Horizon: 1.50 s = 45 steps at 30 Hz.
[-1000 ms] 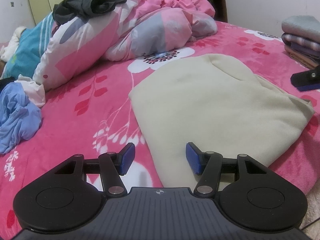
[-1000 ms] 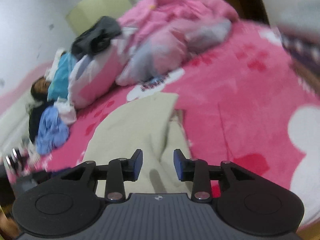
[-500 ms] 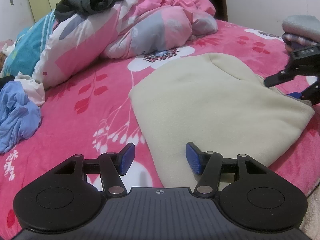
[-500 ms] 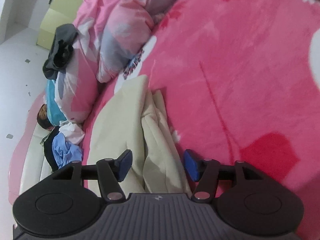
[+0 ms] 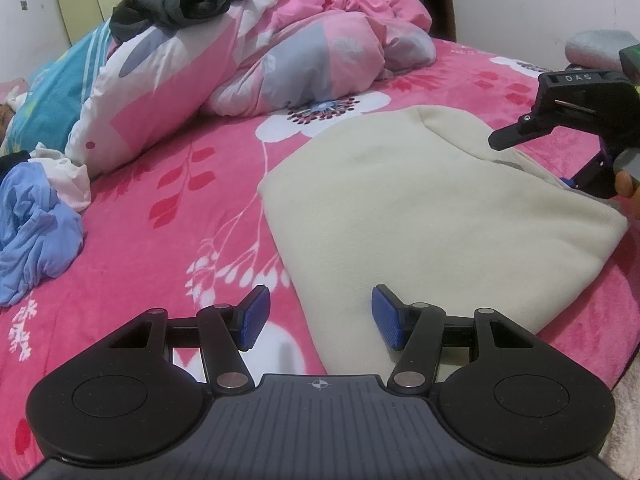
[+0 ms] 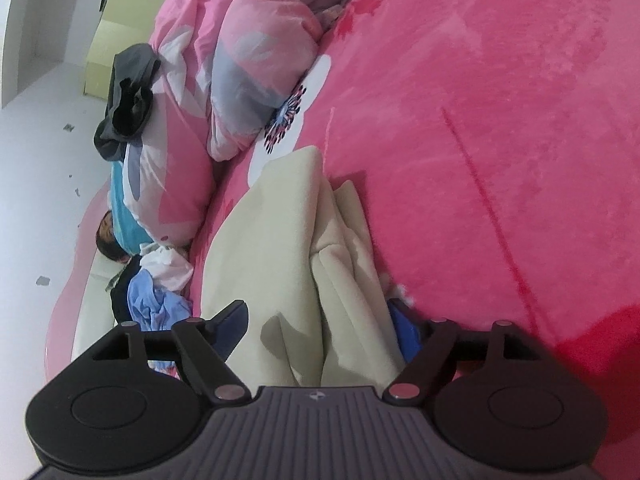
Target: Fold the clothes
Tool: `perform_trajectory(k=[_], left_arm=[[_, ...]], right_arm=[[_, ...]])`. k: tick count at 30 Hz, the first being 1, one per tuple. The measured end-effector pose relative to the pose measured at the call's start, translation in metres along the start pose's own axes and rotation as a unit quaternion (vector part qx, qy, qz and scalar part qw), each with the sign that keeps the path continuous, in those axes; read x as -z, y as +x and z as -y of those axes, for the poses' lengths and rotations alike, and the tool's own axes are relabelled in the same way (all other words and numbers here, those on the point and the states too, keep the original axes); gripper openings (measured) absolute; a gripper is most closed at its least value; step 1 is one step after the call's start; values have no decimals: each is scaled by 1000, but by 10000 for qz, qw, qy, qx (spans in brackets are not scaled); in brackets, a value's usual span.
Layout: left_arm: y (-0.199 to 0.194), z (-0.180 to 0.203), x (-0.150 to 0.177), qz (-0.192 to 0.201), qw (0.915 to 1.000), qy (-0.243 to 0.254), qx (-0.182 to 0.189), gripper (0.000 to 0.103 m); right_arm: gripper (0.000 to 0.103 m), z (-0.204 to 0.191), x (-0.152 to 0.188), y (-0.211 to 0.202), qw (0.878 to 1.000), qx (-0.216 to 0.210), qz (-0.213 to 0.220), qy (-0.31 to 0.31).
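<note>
Garment: cream fleece garment (image 5: 432, 208), partly folded, flat on the pink floral bed (image 5: 168, 216).
Long axis: from its near hem away toward the pink duvet (image 5: 304, 60).
Left gripper (image 5: 318, 318): jaws released, empty, hovering above the garment's near-left hem corner.
Right gripper (image 6: 320, 330): jaws opening, astride the garment's layered right edge, pads not pressing.
Nearer: right.

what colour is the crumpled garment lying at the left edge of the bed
Light blue, seen best in the left wrist view.
</note>
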<state>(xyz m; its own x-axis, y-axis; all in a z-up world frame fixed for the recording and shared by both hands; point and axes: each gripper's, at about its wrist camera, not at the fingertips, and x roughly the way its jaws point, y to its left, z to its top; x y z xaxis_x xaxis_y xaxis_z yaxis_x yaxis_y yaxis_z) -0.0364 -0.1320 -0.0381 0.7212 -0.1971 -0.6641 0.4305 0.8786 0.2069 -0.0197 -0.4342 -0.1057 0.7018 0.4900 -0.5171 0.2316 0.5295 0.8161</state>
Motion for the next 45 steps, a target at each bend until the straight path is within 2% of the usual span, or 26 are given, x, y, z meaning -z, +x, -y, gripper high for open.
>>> perform_trajectory(k=[26, 34, 45], left_arm=[[1, -1, -1, -28, 10000, 36, -48, 57], [0, -1, -1, -2, 10000, 9, -51, 57], [-2, -2, -1, 0, 10000, -48, -8, 57]], right_arm=[[86, -1, -1, 10, 9997, -68, -96, -198], [86, -11, 7, 11, 9975, 118, -181, -669], [86, -14, 14, 9, 9948, -9, -422, -925]])
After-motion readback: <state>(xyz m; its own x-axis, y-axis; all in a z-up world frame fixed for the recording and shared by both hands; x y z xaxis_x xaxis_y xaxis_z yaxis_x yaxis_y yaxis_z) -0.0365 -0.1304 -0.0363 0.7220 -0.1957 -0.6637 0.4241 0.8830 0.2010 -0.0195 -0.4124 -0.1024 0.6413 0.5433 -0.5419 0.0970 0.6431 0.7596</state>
